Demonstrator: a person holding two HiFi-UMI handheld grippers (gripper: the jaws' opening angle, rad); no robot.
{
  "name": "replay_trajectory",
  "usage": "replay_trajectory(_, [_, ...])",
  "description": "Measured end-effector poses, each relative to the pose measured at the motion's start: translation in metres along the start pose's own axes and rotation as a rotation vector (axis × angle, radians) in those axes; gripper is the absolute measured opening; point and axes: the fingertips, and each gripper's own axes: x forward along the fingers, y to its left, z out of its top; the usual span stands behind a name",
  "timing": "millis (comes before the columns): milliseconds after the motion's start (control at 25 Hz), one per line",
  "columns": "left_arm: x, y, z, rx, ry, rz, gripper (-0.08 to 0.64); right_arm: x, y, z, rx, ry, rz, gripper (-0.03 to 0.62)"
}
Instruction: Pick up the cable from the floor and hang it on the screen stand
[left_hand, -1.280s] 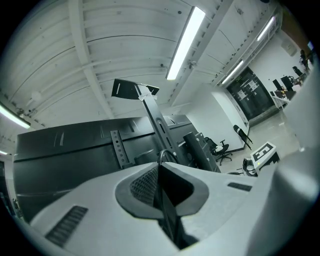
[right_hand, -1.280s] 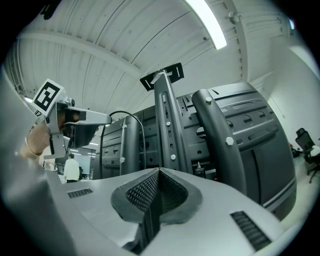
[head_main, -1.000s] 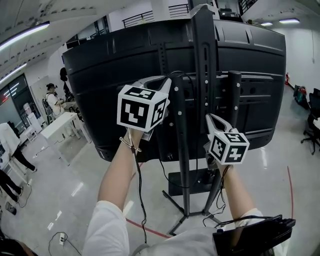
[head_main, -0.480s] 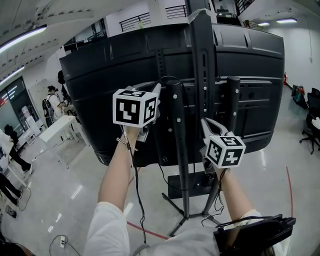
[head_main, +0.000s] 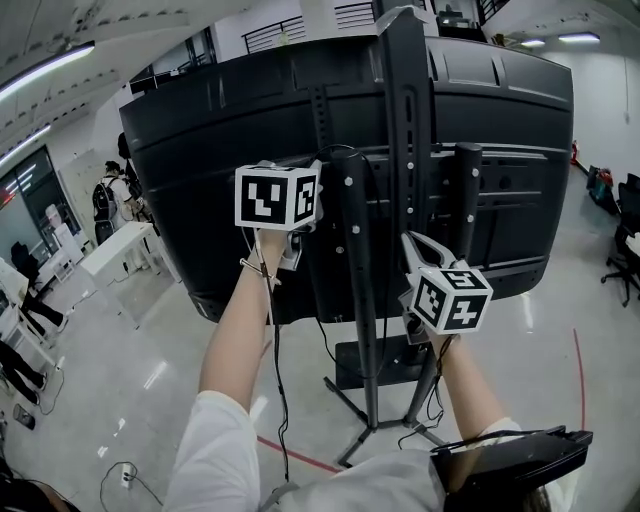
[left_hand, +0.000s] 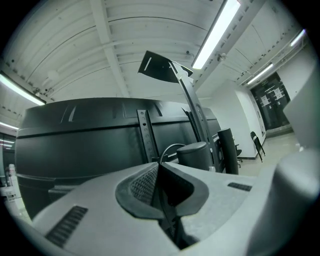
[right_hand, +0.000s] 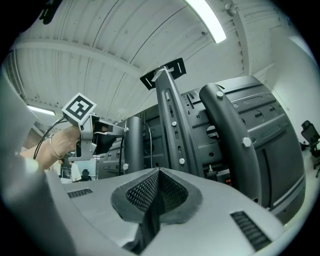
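Left gripper (head_main: 316, 172): jaws closed on the cable (head_main: 345, 149), a thin black cord pinched in the slit between the pads. You hold it about level, at ten o'clock of the round post (head_main: 352, 240) of the screen stand (head_main: 405, 120). Right gripper (head_main: 411, 240): jaws together, nothing in them, held low at four o'clock of that post, before the dark back of the screen (head_main: 200, 180). Cable: off the floor and high up. From the pinch it arches toward one o'clock, crosses above the post's cap, and drops toward six o'clock on the post's three o'clock side. Long axis at the grip: nine to three across the post, bending to vertical beyond. Step in hand, by my reading: the hanging itself, with the loop going over the post. Next move calls for lowering your left hand until the arch seats on the cap, then parting those jaws. Risk: the cord may slide off the rounded top.
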Motion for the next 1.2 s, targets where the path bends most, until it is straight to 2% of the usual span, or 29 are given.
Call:
replay_trajectory(160, [0.001,0.002,-0.001,-0.012,0.001,0.012,0.016,-0.001,-0.001,-0.008,0.007,0.016,0.004,0.018])
replay_trajectory(280, [0.002,0.001,-0.001,0.006,0.077,0.021,0.015,-0.003,0.0,-0.008,0.015,0.013,0.013,0.018])
replay_trajectory(400, [-0.003,-0.007,-0.01,-0.006,0.127,-0.012,0.015,-0.009,0.002,-0.01,0.022,0.006,0.028,0.018])
replay_trajectory(480, [-0.005,-0.011,-0.014,-0.042,0.109,-0.034,0.015,-0.012,0.003,-0.014,0.021,0.004,0.042,0.018])
replay_trajectory(560, [-0.004,-0.012,-0.016,-0.063,0.084,-0.025,0.015,-0.013,0.002,-0.019,0.025,0.002,0.05,0.018])
replay_trajectory(840, [-0.002,-0.009,-0.027,-0.066,0.015,0.065,0.017,-0.019,-0.008,-0.03,0.029,0.01,0.066,0.018])
replay_trajectory(1040, [-0.008,-0.012,-0.035,-0.094,-0.035,0.077,0.018,-0.024,-0.008,-0.034,0.036,0.01,0.084,0.018])
replay_trajectory(1200, [-0.013,-0.015,-0.039,-0.088,-0.06,0.098,0.021,-0.024,-0.008,-0.041,0.044,0.01,0.095,0.018])
